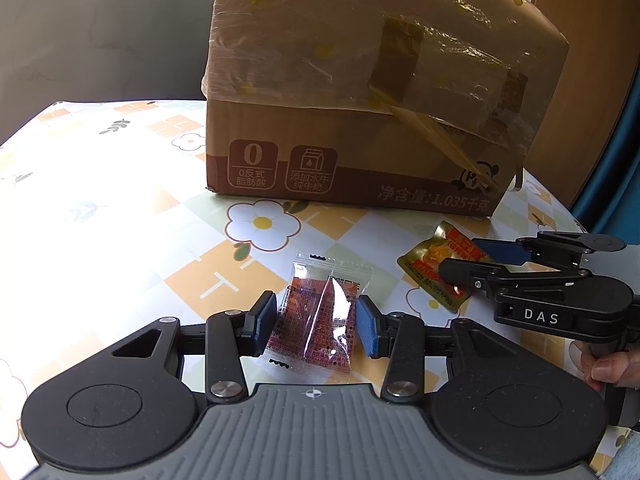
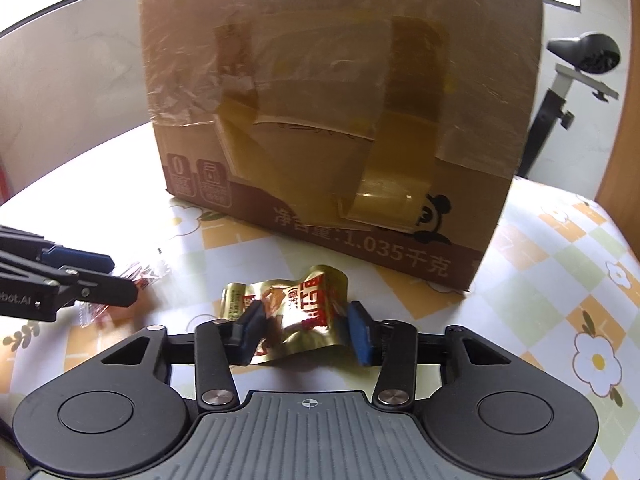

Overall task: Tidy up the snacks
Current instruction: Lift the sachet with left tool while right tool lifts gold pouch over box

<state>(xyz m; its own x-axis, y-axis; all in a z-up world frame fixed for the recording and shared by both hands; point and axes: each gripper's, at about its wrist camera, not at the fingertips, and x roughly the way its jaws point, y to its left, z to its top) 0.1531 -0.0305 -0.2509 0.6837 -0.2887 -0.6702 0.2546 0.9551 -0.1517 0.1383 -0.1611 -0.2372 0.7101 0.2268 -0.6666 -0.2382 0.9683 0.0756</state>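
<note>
Two snack packets lie on the flowered tablecloth (image 1: pixel 120 200) in front of one taped cardboard box (image 1: pixel 360 152), and each packet is between the pads of one gripper. In the left wrist view, the clear packet (image 1: pixel 316 316) with red print has its long axis running away from the camera toward the box, along the fingers, and it leans a little to the right at its far end. The left gripper (image 1: pixel 316 320) stands narrow on it, both blue pads touching its long sides. The gold packet (image 2: pixel 296 312) has its long axis across the right wrist view, from one pad to the other, and it is bent up into a curl; the right gripper (image 2: pixel 304 330) is closed narrow on it and the pads press its two ends. The left view shows what the right one cannot: the thumb of the person (image 1: pixel 612 368) on the right gripper's handle, and the gold packet lying nearer to the box than the clear one. The right view (and only this one) shows a black saddle on a grey post (image 2: pixel 584 56) behind the box, at the right. Only one box is seen.
</note>
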